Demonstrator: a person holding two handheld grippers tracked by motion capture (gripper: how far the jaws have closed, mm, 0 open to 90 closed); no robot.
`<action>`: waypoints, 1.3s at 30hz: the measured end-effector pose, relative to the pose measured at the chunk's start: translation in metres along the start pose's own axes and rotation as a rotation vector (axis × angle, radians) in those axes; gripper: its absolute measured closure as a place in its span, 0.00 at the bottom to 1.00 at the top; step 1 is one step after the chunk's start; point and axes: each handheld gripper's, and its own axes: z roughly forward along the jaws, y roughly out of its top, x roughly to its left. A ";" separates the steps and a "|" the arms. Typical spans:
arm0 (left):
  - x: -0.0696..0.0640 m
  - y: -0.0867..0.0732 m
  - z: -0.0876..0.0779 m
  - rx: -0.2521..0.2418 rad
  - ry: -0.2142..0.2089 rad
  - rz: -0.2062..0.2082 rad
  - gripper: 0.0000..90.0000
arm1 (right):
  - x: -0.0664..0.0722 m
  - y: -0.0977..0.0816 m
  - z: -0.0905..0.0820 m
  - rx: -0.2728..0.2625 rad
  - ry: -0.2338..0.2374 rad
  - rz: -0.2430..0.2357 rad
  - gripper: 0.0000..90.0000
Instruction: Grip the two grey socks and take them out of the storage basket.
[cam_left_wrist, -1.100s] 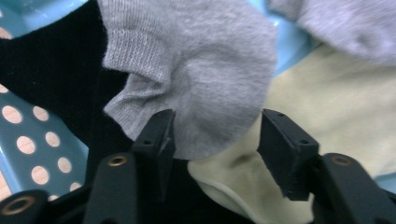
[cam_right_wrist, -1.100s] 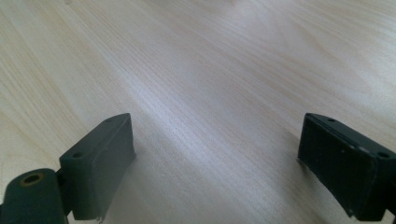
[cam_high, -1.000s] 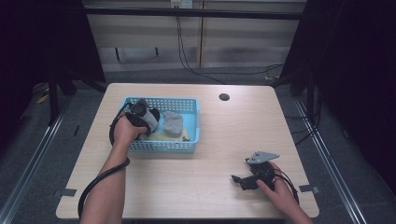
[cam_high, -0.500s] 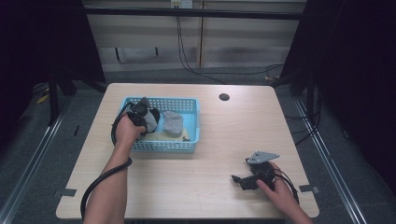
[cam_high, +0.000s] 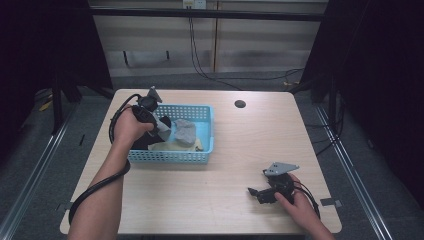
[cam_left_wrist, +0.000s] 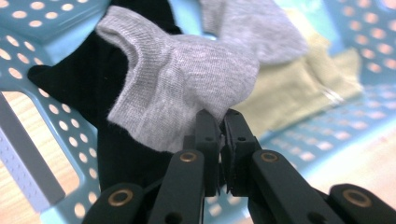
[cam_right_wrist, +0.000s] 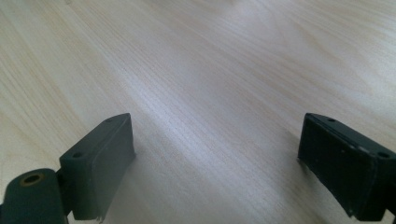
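The right gripper (cam_high: 260, 192) rests on the pale wood-grain table (cam_high: 240, 150) near the person, its jaws spread wide with nothing between them. Farther off, the left gripper (cam_left_wrist: 220, 122) is clamped on the edge of a soft knitted grey sock (cam_left_wrist: 187, 88), lifted over the perforated blue plastic basket (cam_high: 207, 127). The sock's long axis runs away from the jaws. A black cloth (cam_left_wrist: 93, 93) and a cream cloth (cam_left_wrist: 299, 88) lie beneath it, both partly covered.
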 end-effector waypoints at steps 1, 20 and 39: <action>-0.002 0.000 -0.004 0.001 -0.011 0.000 0.96 | 0.000 0.000 0.000 -0.002 -0.001 -0.002 0.11; -0.031 0.007 -0.066 -0.002 -0.086 0.097 0.96 | 0.000 0.000 0.000 -0.001 -0.001 -0.002 0.11; -0.067 -0.006 -0.094 0.020 -0.163 0.247 0.96 | 0.000 0.000 0.000 0.001 -0.003 -0.002 0.11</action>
